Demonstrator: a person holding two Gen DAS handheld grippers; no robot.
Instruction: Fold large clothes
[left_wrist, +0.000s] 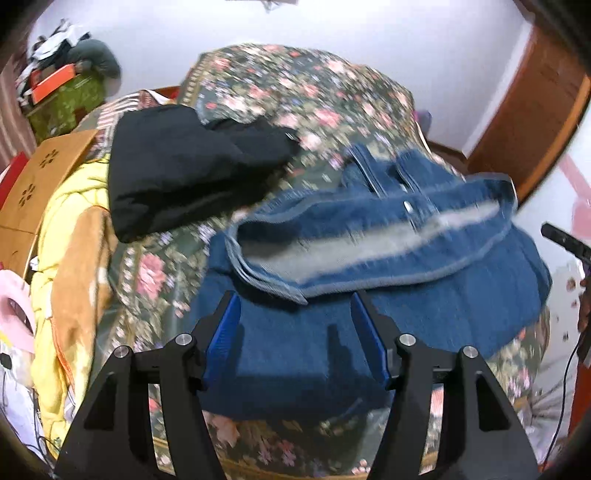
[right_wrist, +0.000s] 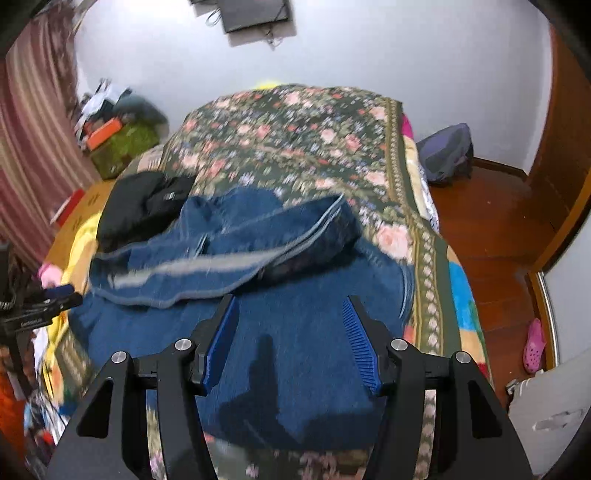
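Observation:
A large blue denim garment lies on the floral bedspread, with its upper part folded over so a pale inner band shows. It also shows in the right wrist view. My left gripper is open and empty, just above the near part of the denim. My right gripper is open and empty, above the same denim from the right side. The left gripper's tip shows at the left edge of the right wrist view. A folded black garment lies beyond the denim on the left.
Yellow and orange bedding is piled along the bed's left side by a wooden board. A cluttered green box stands in the far corner. A bag and a pink shoe lie on the wooden floor to the right.

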